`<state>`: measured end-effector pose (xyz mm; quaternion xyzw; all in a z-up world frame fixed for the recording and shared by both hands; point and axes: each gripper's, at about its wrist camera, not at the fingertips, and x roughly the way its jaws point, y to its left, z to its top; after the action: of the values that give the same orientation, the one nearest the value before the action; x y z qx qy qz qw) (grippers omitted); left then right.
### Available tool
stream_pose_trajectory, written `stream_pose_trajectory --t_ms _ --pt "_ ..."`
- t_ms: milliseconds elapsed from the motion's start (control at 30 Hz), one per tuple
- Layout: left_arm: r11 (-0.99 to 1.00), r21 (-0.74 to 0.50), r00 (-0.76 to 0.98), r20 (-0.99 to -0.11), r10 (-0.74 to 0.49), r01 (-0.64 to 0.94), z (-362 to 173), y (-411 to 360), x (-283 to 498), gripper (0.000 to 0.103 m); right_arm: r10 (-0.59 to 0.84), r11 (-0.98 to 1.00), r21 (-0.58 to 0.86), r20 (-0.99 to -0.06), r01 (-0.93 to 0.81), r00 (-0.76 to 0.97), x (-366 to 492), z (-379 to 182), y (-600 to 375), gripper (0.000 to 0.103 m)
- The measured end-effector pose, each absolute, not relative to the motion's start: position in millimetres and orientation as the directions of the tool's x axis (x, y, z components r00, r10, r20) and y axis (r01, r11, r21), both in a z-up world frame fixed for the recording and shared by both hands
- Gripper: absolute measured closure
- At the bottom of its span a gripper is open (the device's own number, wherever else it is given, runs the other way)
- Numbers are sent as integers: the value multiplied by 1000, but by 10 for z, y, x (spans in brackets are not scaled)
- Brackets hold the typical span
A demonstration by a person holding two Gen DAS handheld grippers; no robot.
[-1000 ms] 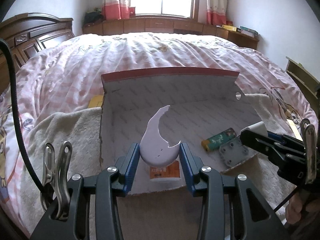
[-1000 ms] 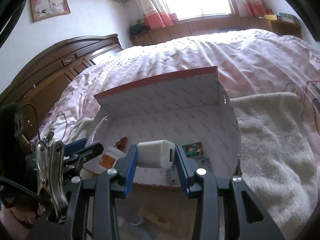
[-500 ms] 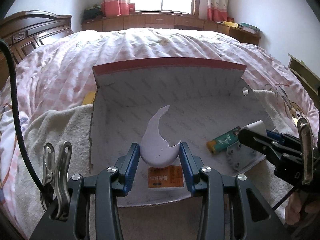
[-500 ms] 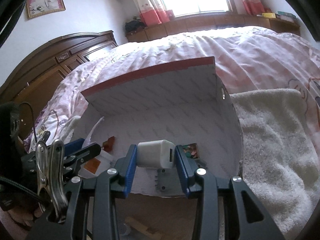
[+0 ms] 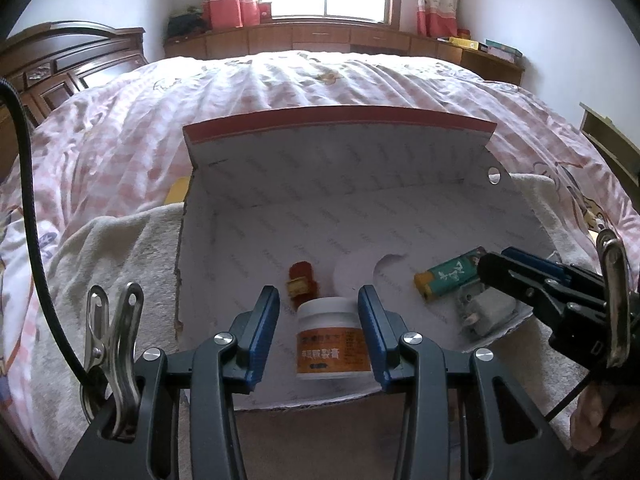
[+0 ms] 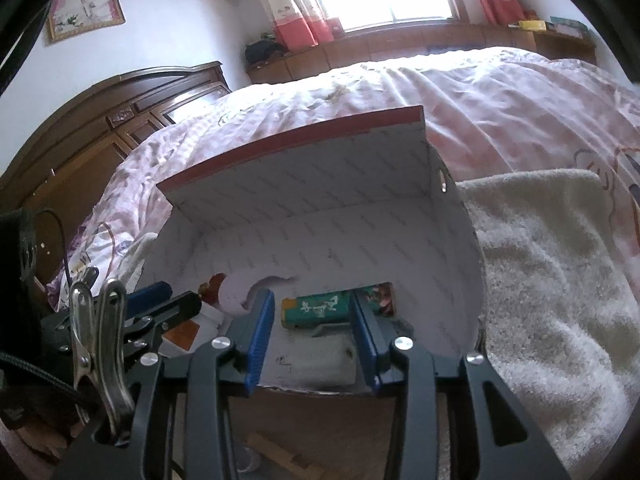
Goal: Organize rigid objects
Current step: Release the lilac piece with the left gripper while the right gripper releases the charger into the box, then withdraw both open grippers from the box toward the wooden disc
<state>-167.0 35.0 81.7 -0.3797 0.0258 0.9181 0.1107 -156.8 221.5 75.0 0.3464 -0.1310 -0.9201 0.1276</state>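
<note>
An open white cardboard box (image 5: 304, 184) with a red-edged lid lies on the bed. Inside it are a white crescent shard (image 5: 360, 266), a small red object (image 5: 301, 280), a white jar with an orange label (image 5: 334, 342), a green and yellow lighter (image 5: 450, 274) and a white plug adapter (image 5: 486, 312). My left gripper (image 5: 319, 332) is open, its fingers either side of the jar. My right gripper (image 6: 313, 332) is open above the adapter (image 6: 322, 364), with the lighter (image 6: 320, 308) just beyond it. The shard (image 6: 240, 292) lies left of it.
The box rests on a cream towel (image 6: 552, 288) over a pink checked bedspread (image 5: 320, 84). A dark wooden headboard (image 6: 100, 136) stands at the left. A yellow item (image 5: 178, 190) pokes out behind the box's left wall.
My left gripper opened and the shard now lies flat in the box. My right gripper opened and the white adapter now lies in the box below it.
</note>
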Motion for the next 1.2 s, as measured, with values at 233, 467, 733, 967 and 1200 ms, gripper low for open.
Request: stream_pose_trajectory --t_ms 233,467,733,967,1200 --pt "-975 -40 -693 -697 185 -220 852 331 -1639 61 -330 -931 335 -596 146 -732 -1527 766 2230 60" --pt "-975 -44 -694 -695 188 -220 867 319 -1582 61 -332 -930 335 -592 151 -734 -1459 804 2212 60" --pt "-975 -46 -698 -692 188 -217 907 291 -1462 61 -342 -925 347 -591 153 -731 -1330 835 2187 60" --pt "-975 -49 -697 -692 189 -216 922 277 -1384 61 -356 -920 360 -598 156 -718 -1215 820 2178 60" --pt "-974 -55 -695 -692 195 -219 932 267 -1248 61 -364 -918 363 -603 162 -710 -1083 822 2130 58"
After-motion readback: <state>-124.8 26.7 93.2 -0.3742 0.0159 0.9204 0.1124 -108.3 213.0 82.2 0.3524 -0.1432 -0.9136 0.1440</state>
